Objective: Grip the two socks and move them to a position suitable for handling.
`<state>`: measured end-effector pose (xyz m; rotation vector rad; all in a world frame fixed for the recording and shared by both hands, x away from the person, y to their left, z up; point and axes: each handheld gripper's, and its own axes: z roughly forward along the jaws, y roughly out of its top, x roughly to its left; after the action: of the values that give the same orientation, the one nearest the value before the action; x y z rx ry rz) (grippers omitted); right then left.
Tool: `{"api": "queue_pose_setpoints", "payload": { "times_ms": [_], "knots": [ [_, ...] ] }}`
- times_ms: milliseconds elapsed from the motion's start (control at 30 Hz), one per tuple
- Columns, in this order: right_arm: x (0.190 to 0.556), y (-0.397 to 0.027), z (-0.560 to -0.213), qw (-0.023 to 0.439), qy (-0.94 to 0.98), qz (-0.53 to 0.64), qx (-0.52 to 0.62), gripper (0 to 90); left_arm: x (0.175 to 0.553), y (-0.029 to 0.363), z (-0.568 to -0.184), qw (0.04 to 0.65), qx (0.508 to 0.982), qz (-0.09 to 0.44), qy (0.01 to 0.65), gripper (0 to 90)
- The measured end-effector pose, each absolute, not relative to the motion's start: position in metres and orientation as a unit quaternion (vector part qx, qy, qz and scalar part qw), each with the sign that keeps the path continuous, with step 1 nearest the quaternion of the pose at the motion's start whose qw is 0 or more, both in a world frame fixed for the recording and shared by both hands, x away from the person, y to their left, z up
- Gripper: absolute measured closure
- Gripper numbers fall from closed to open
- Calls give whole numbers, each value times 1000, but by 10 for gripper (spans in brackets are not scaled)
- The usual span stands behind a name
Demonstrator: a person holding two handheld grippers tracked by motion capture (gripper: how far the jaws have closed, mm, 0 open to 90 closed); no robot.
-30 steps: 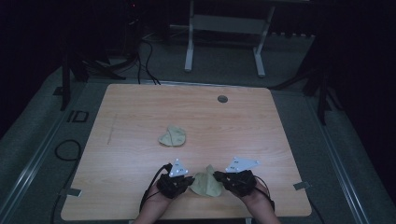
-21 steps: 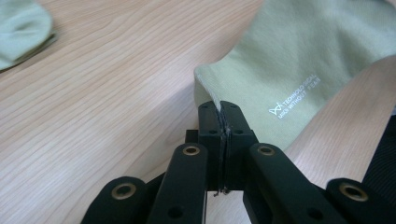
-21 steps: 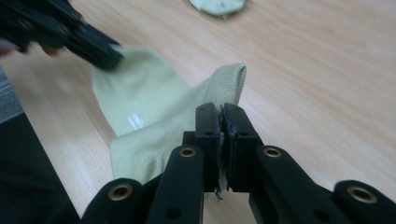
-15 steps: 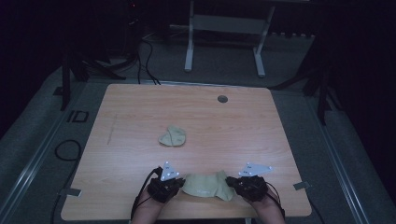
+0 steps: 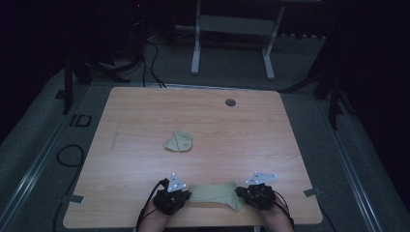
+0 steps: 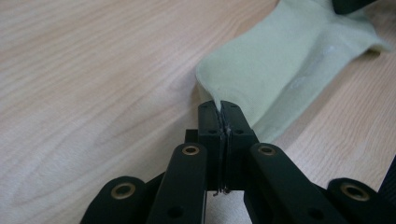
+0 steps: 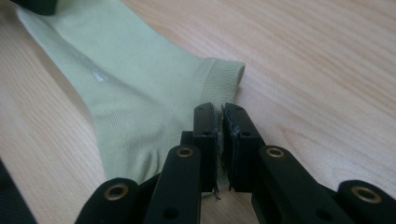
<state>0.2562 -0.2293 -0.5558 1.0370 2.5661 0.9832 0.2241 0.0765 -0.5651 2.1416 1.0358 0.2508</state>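
My claws pulled apart and lower, sock (image 5: 215, 195) stretched flat on table (image 5: 203, 125), left claw (image 6: 222, 109) and right claw (image 7: 219, 112) each pinching an end.

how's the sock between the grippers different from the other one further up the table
The held sock is stretched out flat at the table's near edge; the loose sock lies crumpled in a small heap mid-table. The held sock is pinched at each end, by the left gripper and the right gripper; the loose sock has nothing touching it. Both are the same pale green.
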Motion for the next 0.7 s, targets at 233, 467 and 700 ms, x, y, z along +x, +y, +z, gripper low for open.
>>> {"api": "queue_pose_setpoints", "payload": {
  "times_ms": [233, 467, 700],
  "knots": [
    [256, -231, -554, 96, 865, 341, 354, 730, 222, 80, -564, 368, 830, 93, 409, 699],
    [259, -232, -538, 90, 863, 356, 347, 596, 216, 90, -555, 384, 824, 104, 402, 450],
    [269, -214, -524, 94, 866, 366, 327, 501, 215, 111, -552, 400, 820, 102, 396, 366]
  ]
}}
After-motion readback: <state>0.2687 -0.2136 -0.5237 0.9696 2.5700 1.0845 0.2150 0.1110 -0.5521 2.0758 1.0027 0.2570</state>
